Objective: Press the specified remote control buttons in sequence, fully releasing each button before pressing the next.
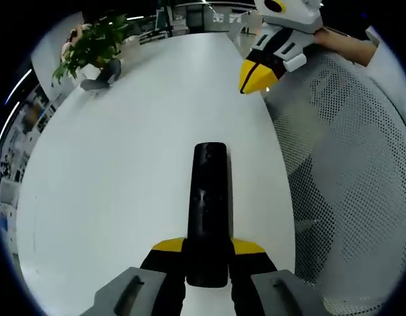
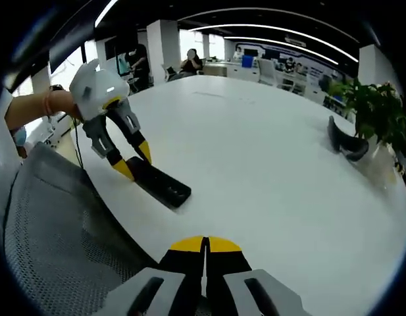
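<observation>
The remote control (image 1: pixel 208 214) is a long black bar lying on the white table (image 1: pixel 124 178), pinched at its near end between the yellow-tipped jaws of the left gripper (image 1: pixel 207 260) and pointing straight ahead of it. In the right gripper view the remote (image 2: pixel 160 184) rests flat near the table's edge (image 2: pixel 268 164), with the left gripper (image 2: pixel 132 161) coming down on its far end from a person's hand (image 2: pixel 61 104).

The right gripper (image 2: pixel 204 253) has its yellow tips pressed together with nothing between them; it hangs just in front of the table's edge, well apart from the remote. From the left gripper it appears ahead and to the right (image 1: pixel 258 76), over the table's edge.

Beside that edge stands a grey mesh chair (image 1: pixel 347 171). At the table's far side sit a potted plant (image 1: pixel 94 46) and a dark curved object (image 1: pixel 104 76) beside it.
</observation>
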